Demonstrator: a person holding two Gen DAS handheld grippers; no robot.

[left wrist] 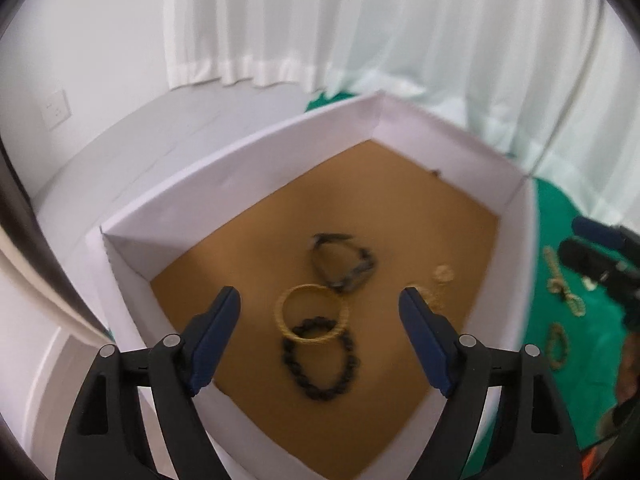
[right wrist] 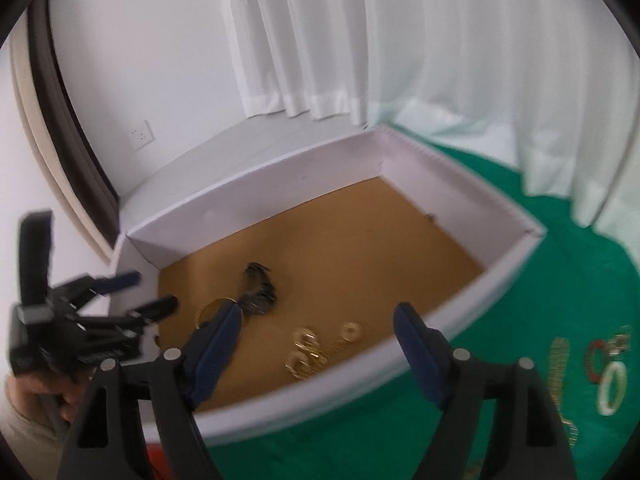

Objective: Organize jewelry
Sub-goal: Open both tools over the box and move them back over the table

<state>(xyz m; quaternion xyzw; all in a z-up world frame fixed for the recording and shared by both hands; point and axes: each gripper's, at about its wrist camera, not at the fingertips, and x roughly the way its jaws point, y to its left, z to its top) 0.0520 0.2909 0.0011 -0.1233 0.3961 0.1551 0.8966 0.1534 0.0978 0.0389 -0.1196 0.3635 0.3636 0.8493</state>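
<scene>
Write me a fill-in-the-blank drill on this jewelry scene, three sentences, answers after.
1. The white box has a floor coloured ____.
2. The gold bangle overlaps the ____ beaded bracelet inside the box.
3. The white ring lies outside the box on the ____ cloth, while the left gripper and right gripper both hold nothing.

Answers: brown; black; green

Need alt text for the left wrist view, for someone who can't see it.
The open left gripper hovers above a white box with a brown floor, holding a gold bangle, a black beaded bracelet and a dark bracelet. Green cloth lies right.
</scene>
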